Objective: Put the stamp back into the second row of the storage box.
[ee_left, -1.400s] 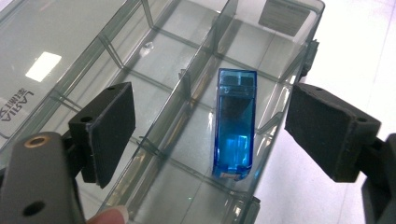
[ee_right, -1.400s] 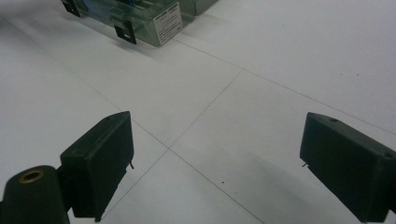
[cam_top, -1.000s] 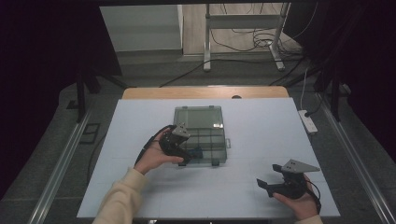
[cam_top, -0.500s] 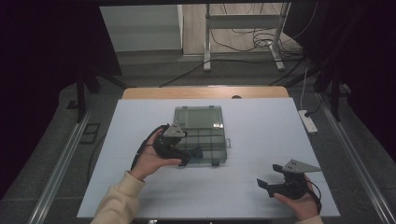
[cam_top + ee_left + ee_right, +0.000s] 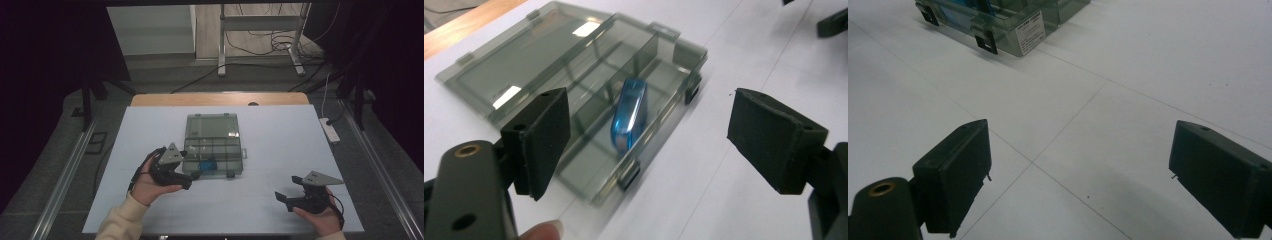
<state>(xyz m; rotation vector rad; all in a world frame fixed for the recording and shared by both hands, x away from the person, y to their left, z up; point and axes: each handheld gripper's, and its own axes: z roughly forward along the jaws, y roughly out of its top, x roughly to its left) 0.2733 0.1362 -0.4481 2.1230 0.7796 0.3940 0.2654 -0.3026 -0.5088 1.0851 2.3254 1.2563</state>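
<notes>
A smoky clear plastic compartment box (image 5: 212,145) lies on the white table, its lid (image 5: 211,126) folded flat on the far side. A blue oblong object (image 5: 206,164) rests in a near compartment, tilted against a divider in the left gripper view (image 5: 629,112). My left gripper (image 5: 192,177) hovers just off the box's near-left corner, jaws open and empty, pointing at the box (image 5: 589,95). My right gripper (image 5: 282,197) sits low at the near right, open and empty, well apart from the box (image 5: 1013,25).
A white power strip (image 5: 330,130) lies at the table's right edge. The table's wooden far edge (image 5: 220,98) runs behind the box. Bare white tabletop (image 5: 280,150) spreads between the box and my right gripper. Cables and a metal stand are on the floor beyond.
My left hand has drawn back from the box toward the near left and risen a little. The blue object stays in the box. The right hand has not moved.
</notes>
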